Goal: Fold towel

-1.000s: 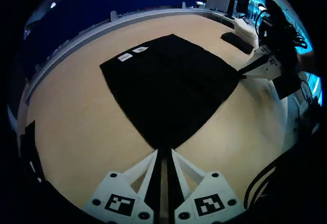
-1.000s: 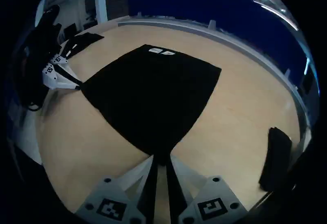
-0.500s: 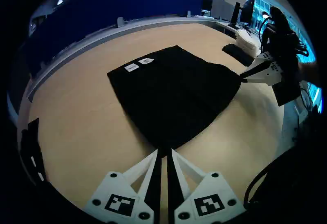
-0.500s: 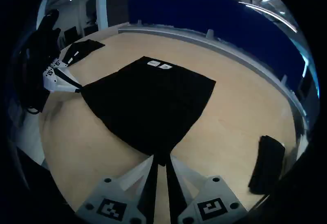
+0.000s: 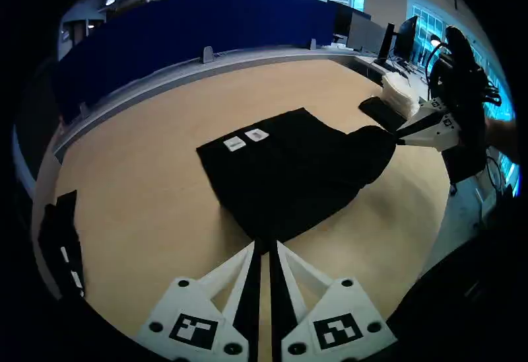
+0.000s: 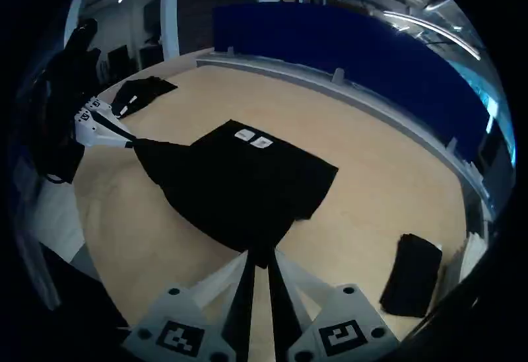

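Gripping the towel [image 5: 290, 164] at two corners, one in each tool. In the left gripper view, my left gripper [image 5: 264, 244] has its fingers drawn close together, with the nearest towel corner pinched between the tips. In the same view the right gripper [image 5: 398, 139] is off to the right. Its tips are closed on another corner, and the cloth bunches and rises toward them.

The right gripper view confirms this from the other side. Its own fingers are nearly together at the bottom of the view, clamped on the near corner. The left gripper [image 6: 132, 141] is at far left, with the towel's corner drawn to a point in its tips.

Towel: black, on the table [image 5: 145, 164]. Its far part lies flat on the wood. The edge between my two grips is held up off the surface, and a soft shadow shows under it on the right side. Two small white labels [image 5: 245, 139] sit side by side on the flat part near the far edge.

Also on the table, well apart from the towel:
- a folded black cloth [image 6: 412, 283] near the right edge in the right gripper view
- another dark cloth [image 6: 142, 91] beyond the left gripper
- a white stack [image 5: 402, 88] past the right gripper

A blue partition [image 5: 198, 25] runs along the table's far side.
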